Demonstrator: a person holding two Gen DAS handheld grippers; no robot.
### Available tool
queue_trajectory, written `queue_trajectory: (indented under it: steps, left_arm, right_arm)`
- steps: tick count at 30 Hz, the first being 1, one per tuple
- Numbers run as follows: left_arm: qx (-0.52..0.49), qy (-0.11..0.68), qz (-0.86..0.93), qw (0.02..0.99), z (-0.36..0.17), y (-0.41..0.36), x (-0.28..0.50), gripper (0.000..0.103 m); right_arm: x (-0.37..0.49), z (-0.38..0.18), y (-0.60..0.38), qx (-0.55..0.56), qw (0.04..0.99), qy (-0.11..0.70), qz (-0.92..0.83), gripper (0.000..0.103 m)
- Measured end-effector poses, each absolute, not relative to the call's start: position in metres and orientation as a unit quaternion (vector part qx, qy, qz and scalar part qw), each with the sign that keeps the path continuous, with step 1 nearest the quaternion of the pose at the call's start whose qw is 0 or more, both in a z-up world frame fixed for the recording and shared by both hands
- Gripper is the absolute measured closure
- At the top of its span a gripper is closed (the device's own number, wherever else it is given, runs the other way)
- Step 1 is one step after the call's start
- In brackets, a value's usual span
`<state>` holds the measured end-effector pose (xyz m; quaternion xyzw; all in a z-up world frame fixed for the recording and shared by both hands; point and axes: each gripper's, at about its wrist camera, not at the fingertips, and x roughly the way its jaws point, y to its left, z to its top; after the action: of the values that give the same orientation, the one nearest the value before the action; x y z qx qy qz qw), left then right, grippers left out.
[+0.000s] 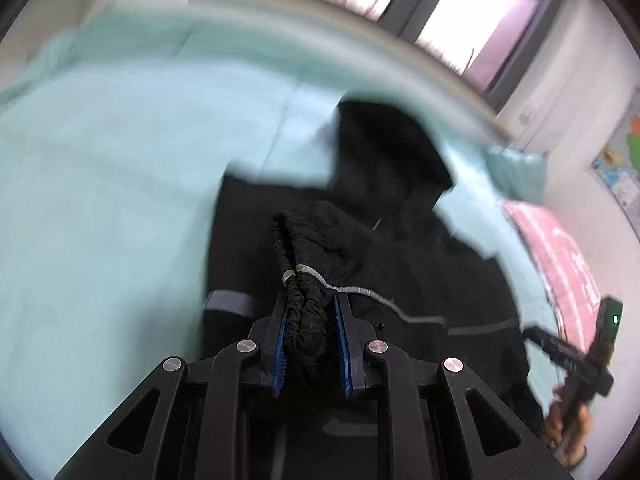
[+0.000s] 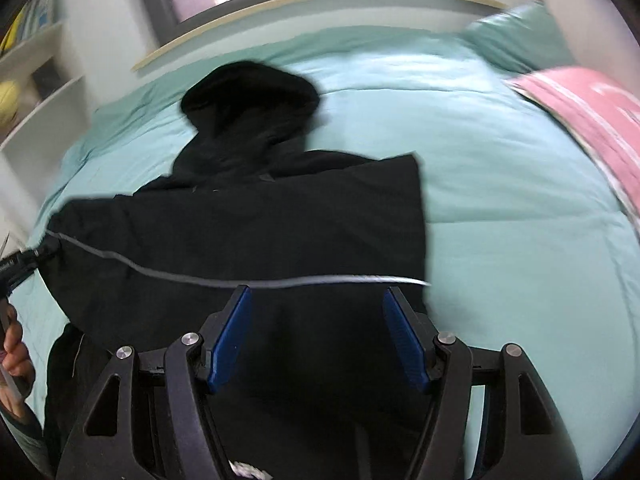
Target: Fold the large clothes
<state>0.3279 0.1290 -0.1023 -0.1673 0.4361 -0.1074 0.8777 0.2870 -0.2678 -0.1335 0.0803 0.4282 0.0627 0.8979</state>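
A black hooded jacket (image 2: pixel 280 224) with a thin grey reflective stripe lies on a mint green bed (image 2: pixel 500 152), hood (image 2: pixel 248 96) toward the headboard. It also shows in the left wrist view (image 1: pixel 420 248). My left gripper (image 1: pixel 308 308) is shut on a bunched elastic cuff or hem of the jacket (image 1: pixel 304 320) and holds it above the rest. My right gripper (image 2: pixel 316 296) is open and empty, hovering just over the jacket's lower body. The right gripper's body shows at the right of the left wrist view (image 1: pixel 576 356).
A pink folded blanket (image 2: pixel 592 112) lies at the bed's right side, with a mint pillow (image 2: pixel 520 32) behind it. White shelves (image 2: pixel 36 80) stand at the left. A window is behind the headboard (image 2: pixel 280 8). A person's hand (image 2: pixel 14 344) holds the left gripper.
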Motion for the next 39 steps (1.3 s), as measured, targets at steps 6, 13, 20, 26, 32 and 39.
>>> queue_trajectory:
  steps: [6, 13, 20, 26, 32, 39]
  left_arm:
    - [-0.118, 0.475, -0.094, 0.867, -0.156, 0.132, 0.328, 0.077]
    - [-0.1, 0.419, -0.075, 0.899, -0.089, 0.13, 0.306, 0.064]
    - [-0.065, 0.374, -0.177, 0.908, -0.049, 0.059, 0.314, 0.049]
    - [-0.09, 0.492, -0.12, 0.857, -0.147, 0.042, 0.378, 0.055]
    - [-0.089, 0.482, -0.113, 0.864, -0.133, 0.057, 0.363, 0.067]
    - [-0.111, 0.426, -0.126, 0.889, -0.091, 0.099, 0.282, 0.066]
  right_arm:
    - [0.322, -0.203, -0.208, -0.031, 0.873, 0.486, 0.031, 0.03]
    - [0.325, -0.174, -0.212, -0.018, 0.871, 0.488, 0.049, 0.03]
    - [0.346, -0.143, -0.159, -0.032, 0.898, 0.432, 0.083, 0.029]
    - [0.377, -0.201, -0.151, -0.03, 0.858, 0.505, 0.091, 0.025]
    - [0.365, -0.187, -0.163, -0.014, 0.862, 0.499, 0.093, 0.025]
    - [0.283, -0.138, -0.212, 0.042, 0.883, 0.458, 0.097, 0.025]
